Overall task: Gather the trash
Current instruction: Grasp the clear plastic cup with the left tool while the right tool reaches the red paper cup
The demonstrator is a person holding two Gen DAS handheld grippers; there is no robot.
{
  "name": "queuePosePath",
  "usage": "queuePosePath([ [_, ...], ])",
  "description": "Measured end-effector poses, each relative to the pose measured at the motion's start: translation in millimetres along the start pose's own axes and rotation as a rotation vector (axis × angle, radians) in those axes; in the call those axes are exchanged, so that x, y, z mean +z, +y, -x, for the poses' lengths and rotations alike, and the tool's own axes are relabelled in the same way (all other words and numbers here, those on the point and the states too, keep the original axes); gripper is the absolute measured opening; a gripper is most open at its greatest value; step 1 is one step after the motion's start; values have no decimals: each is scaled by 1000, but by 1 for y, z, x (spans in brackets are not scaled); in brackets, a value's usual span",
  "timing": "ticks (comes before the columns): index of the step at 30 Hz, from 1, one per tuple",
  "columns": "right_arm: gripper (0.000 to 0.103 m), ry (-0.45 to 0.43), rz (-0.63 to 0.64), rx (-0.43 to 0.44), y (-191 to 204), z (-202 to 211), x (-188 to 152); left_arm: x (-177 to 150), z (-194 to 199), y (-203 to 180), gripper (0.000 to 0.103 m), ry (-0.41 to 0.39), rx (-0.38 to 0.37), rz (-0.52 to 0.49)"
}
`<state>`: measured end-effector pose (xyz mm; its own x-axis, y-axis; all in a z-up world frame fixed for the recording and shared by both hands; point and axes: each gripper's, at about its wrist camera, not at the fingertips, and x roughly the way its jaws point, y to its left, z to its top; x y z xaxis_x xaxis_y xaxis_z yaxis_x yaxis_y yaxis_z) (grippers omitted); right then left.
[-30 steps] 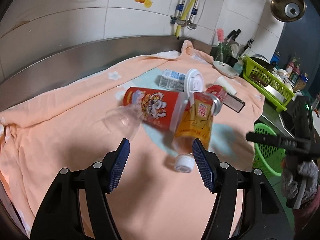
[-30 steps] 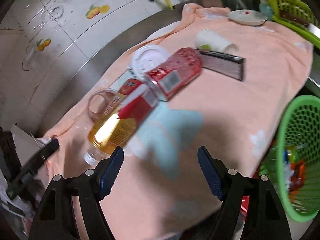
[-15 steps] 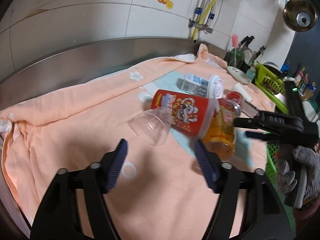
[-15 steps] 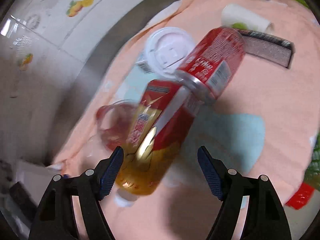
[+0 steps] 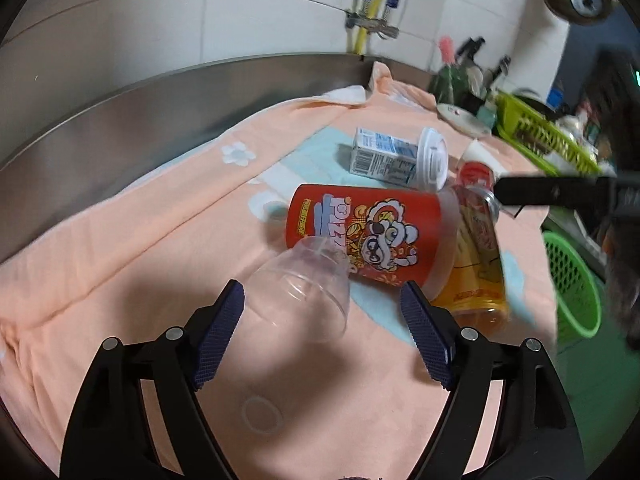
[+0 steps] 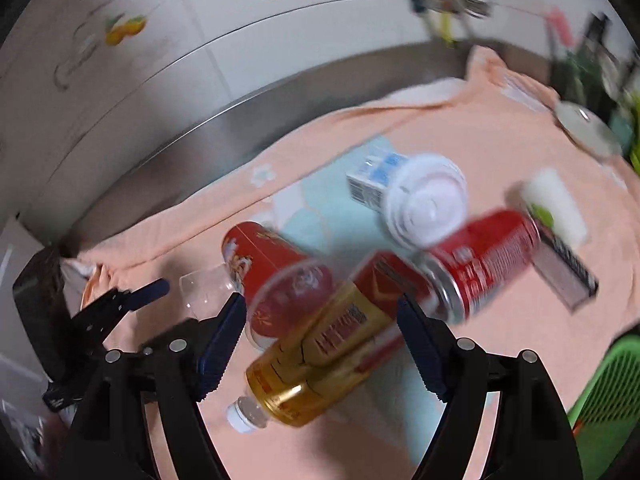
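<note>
So I'm working over a big peach towel (image 5: 120,248) spread on the steel counter, with the green basket (image 5: 576,280) hanging off the right edge where all this junk presumably ends up. The pile sits mid-towel: a red printed cup (image 5: 368,236) on its side, an amber tea bottle (image 6: 320,356) touching it, a red soda can (image 6: 484,260) resting against the bottle, then a milk carton (image 5: 380,156) and a white lid (image 6: 426,200) behind. My left claw (image 5: 320,320) has its jaws opening around the clear plastic cup (image 5: 300,292), which lies tipped with its base against the red cup; the pads aren't touching it yet. My right claw (image 6: 320,336) is opening too, straddling the tea bottle's middle, nothing pinched so far. Tip for doing this well, I reckon: that clear cup is flimsy, so come down a bit further, catch it across the wider rim end and squeeze gently so it doesn't crumple or squirt out. For the bottle, grab the labelled body, not the small white cap (image 6: 244,416) end.
</note>
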<state>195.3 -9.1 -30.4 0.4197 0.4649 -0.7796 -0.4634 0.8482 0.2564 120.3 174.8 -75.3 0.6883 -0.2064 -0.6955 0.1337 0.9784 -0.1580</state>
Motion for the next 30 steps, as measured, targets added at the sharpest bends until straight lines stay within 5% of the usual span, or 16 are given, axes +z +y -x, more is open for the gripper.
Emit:
queuePosePath([
  [8,78,97,193,41,17,-24,30,0,-21,7,79,29,-37,-15],
  [19,79,197,442,-12,45,-61,42,0,-35,16,78,50,-41,0],
  [23,79,245,481,-12,48,-75,43,1,-38,15,64,54,-53,-11],
  [30,79,324,549,-4,57,-96,43,-1,-27,8,62,23,-12,-35],
])
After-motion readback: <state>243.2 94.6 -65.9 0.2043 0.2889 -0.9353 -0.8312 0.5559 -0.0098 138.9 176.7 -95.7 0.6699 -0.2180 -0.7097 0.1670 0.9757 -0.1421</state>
